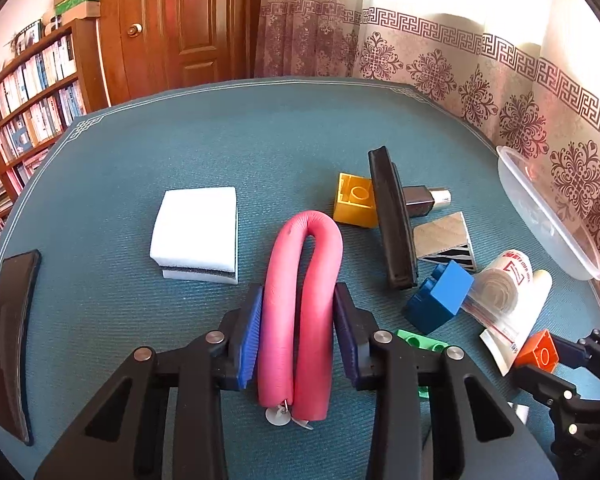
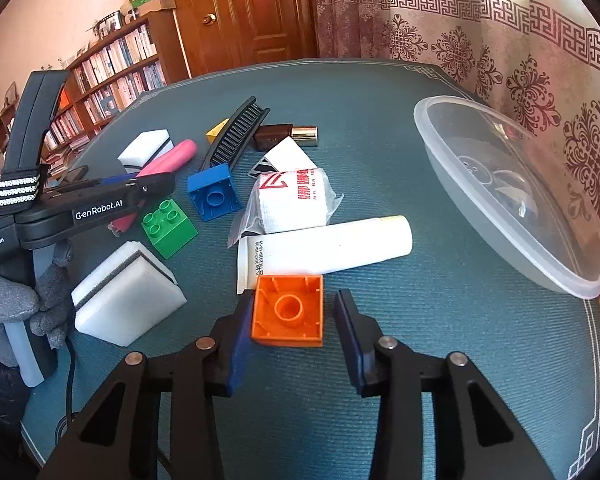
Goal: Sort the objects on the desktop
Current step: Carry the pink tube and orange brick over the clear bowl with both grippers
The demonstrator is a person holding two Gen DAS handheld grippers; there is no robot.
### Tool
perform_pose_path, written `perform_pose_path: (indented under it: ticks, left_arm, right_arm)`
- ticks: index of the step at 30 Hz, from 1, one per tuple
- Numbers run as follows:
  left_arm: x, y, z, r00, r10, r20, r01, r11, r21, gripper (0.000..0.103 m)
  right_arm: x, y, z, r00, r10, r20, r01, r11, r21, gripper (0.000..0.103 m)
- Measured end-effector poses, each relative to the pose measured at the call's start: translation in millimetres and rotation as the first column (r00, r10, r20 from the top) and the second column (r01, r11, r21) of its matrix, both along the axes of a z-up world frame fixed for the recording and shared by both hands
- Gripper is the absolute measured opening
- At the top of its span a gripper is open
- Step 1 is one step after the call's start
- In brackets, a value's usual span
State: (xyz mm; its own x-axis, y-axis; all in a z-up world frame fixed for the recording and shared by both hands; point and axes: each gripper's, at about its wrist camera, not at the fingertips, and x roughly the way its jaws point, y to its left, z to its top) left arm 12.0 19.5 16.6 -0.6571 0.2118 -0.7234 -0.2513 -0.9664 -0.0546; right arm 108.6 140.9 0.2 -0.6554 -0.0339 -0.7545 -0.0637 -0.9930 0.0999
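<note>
My left gripper (image 1: 298,338) is shut on a pink foam roller (image 1: 300,300) bent into a U, its pads pressing both legs; it also shows in the right wrist view (image 2: 168,164). My right gripper (image 2: 290,324) is open around an orange brick (image 2: 289,310) lying hollow side up; the left pad touches it, the right pad stands apart. Blue brick (image 2: 213,192), green brick (image 2: 168,228), yellow brick (image 1: 354,200), black comb (image 1: 392,216), white tube (image 2: 324,250) and bagged white roll (image 2: 290,200) lie on the teal table (image 2: 440,340).
A clear plastic container (image 2: 512,196) stands at the right. White sponges lie at the left (image 1: 196,232) and near me (image 2: 126,300). A brown bottle (image 2: 286,136), a striped wedge (image 1: 446,244) and a dark curved piece (image 1: 10,340) also lie on the table.
</note>
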Motion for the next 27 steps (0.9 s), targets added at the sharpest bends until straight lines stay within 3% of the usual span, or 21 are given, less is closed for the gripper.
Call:
perform_pose_path:
  ticks: [9,27]
  left_arm:
    - [13.8,-1.6,11.8,1.0,-0.008,-0.01,0.008,0.999,0.044,0.036]
    - [36.5,33.3,36.9,0.996,-0.073,-0.043,0.076,0.995,0.064,0.036]
  right_arm:
    - [7.4,14.6,16.6,0.999,-0.014,-0.033,0.011,0.996,-0.084,0.036]
    - [30.2,76.7,59.5,0.974,-0.141,-0.176,0.121,0.985,-0.122,0.036]
